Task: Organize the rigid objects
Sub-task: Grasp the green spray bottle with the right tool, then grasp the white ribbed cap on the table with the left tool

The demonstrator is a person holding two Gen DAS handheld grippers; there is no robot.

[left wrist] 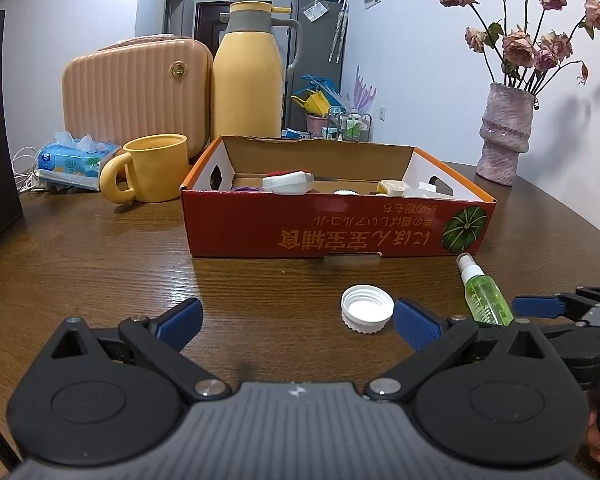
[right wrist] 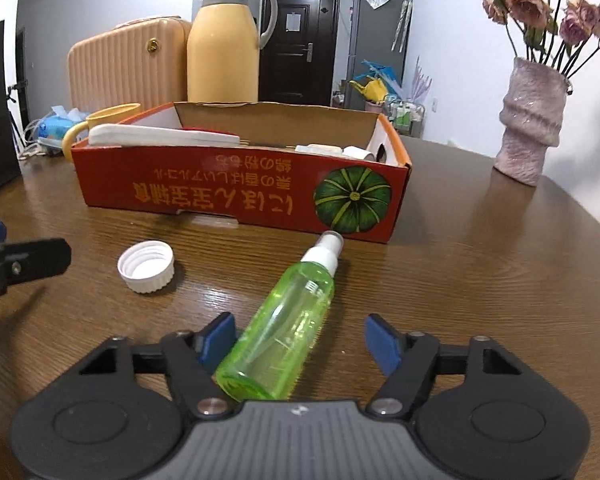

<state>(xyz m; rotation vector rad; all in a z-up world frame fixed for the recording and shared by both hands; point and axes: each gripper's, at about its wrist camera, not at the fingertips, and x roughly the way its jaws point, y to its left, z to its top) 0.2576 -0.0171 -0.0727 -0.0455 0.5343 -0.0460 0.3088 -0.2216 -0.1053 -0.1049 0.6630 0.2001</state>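
Left wrist view: the left claw [left wrist: 298, 326] gapes wide and empty over the bench [left wrist: 100, 264]; the white cap [left wrist: 367, 309] lies at its 1 o'clock, the red box [left wrist: 332, 224] at 12.

Right wrist view: the right claw [right wrist: 300, 340] brackets the green spray bottle [right wrist: 280, 332], lying flat, left pad [right wrist: 220, 336] touching, right pad [right wrist: 382, 342] clear.

dark wood table [left wrist: 100, 280] | red cardboard box [left wrist: 320, 224] dead center | white cap [left wrist: 367, 309] and green spray bottle [right wrist: 280, 340] lying flat at 6 of it | yellow mug [left wrist: 156, 168], tissue pack [left wrist: 76, 158] out at 9 | pink vase [left wrist: 504, 136] at 3
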